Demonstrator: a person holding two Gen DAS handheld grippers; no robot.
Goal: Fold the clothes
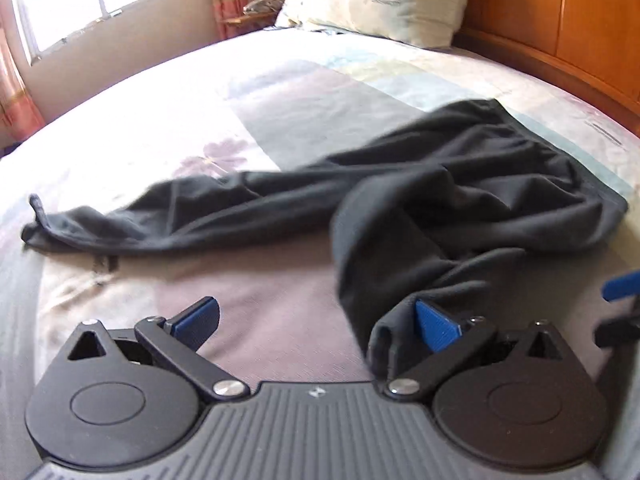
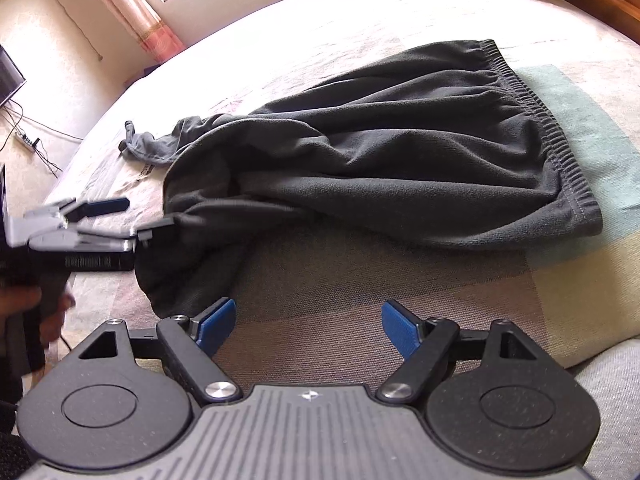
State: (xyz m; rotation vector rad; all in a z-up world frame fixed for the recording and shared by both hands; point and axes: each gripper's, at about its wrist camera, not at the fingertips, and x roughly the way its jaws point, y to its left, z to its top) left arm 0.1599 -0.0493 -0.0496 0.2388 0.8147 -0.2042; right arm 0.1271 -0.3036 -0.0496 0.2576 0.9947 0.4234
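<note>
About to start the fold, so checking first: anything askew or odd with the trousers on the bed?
Yes. The dark trousers lie rumpled, not flat: one leg stretches straight toward the window side, the other bends toward the grippers, draped over a finger of the open left gripper. No damage is visible.

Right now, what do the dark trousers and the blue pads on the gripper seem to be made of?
The dark trousers look like soft matte knit, perhaps fleece or jersey: they drape in loose folds and have a gathered, ribbed elastic waistband. The blue pads look like hard matte plastic or rubber with fine ridges; which one I cannot tell.
</note>
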